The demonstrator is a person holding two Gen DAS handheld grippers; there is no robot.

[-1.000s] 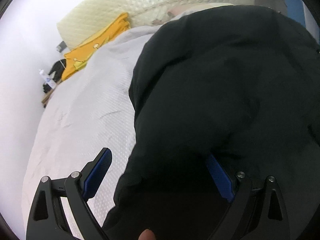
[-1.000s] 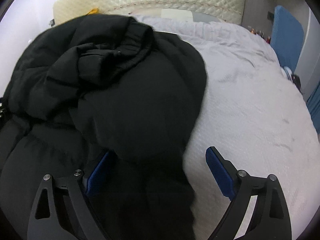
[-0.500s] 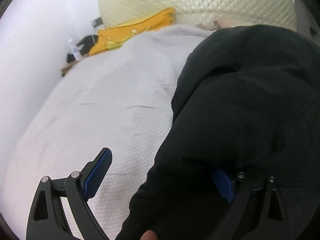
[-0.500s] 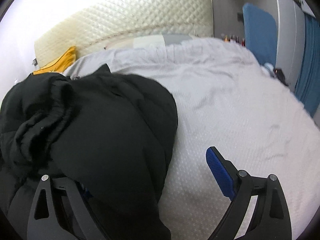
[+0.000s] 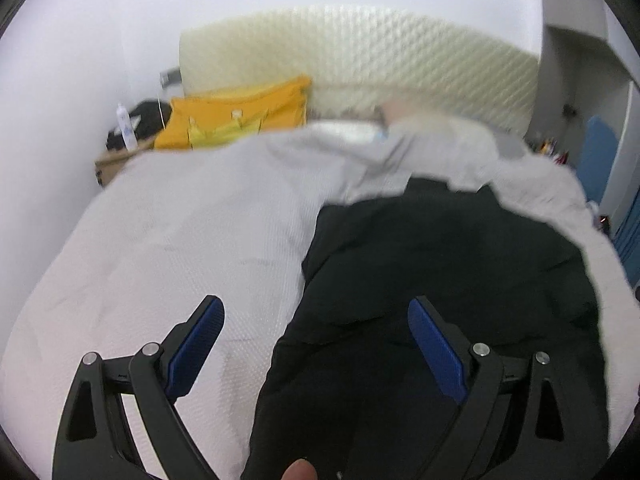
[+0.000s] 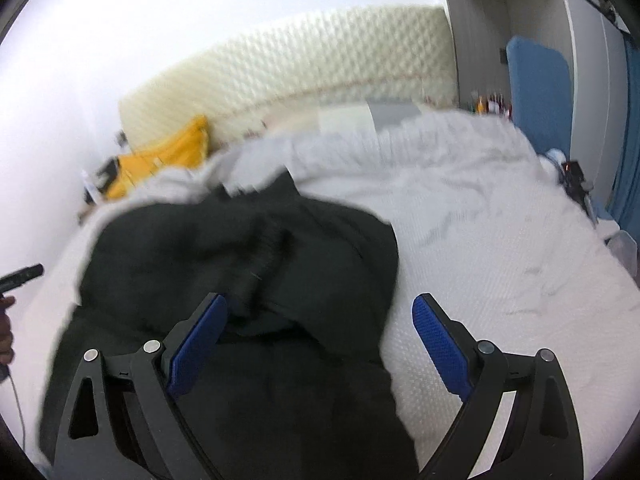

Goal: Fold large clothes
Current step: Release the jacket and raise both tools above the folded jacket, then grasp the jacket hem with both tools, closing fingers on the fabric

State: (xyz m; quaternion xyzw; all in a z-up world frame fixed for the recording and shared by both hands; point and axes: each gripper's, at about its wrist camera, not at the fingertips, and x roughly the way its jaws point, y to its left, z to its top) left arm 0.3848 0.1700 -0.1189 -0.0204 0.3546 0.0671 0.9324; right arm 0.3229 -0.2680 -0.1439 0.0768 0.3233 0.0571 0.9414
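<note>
Black jacket (image 5: pixel 440 280) lies bunched mid-bed on the white bedspread (image 5: pixel 180 240). Left tool (image 5: pixel 316 344) and right tool (image 6: pixel 320 340) both spread wide, gripping nothing. Recommended: pinch opposite hem edges, lift evenly, flatten before folding.
</note>
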